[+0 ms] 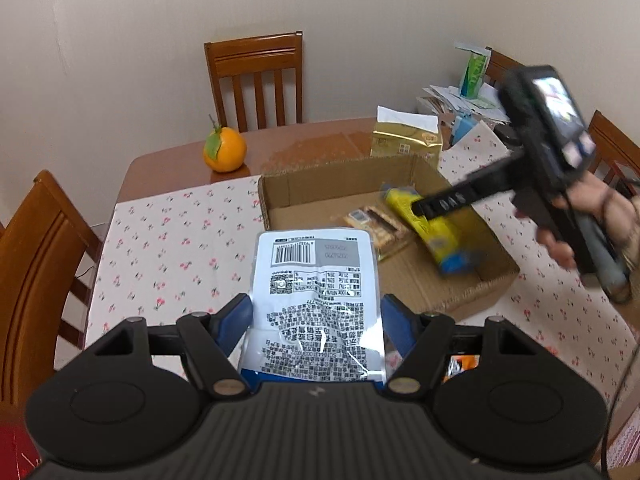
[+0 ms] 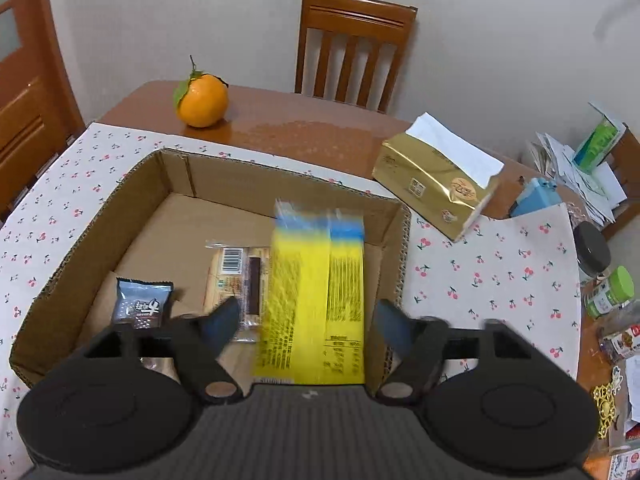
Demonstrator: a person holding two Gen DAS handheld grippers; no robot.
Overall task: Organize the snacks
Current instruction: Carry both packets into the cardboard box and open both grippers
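Sorting: snacks are going into the cardboard box (image 2: 200, 184), which is sitting on the cherry-print cloth (image 2: 492, 264); judged partway done.
Left gripper (image 1: 316, 316): its blue fingers (image 1: 236, 320) are pinching a white packet (image 1: 316, 280) by the sides, label side up, on the near side of the box, not yet over it.
Right gripper (image 2: 308, 322): its fingers are standing wide apart over the box; a yellow packet (image 2: 316, 292) is lying between them, blurred. Whether a finger is touching it cannot be told; it is looking released or dropping.
Same packet, left view: the yellow packet (image 1: 432, 228) is tilting inside the box, with the right gripper (image 1: 424, 206) beside it.
Box contents: a biscuit pack (image 2: 232, 276) is lying flat at the middle of the floor; a small grey sachet (image 2: 140, 304) is lying to its left.
Beyond the box: an orange (image 2: 202, 100) is resting on bare table behind it; a gold tissue pack (image 2: 436, 184) is sitting to its right.
Risk one: the yellow packet may be landing on the biscuit pack and propping up against the box wall, since it is coming down tilted.
Risk two: the white packet is limp and held only at its edges, so it could be slipping out before reaching the box.
Risk three: both grippers are heading for one box, so the left one could be bumping the right one if it is moving in too soon.
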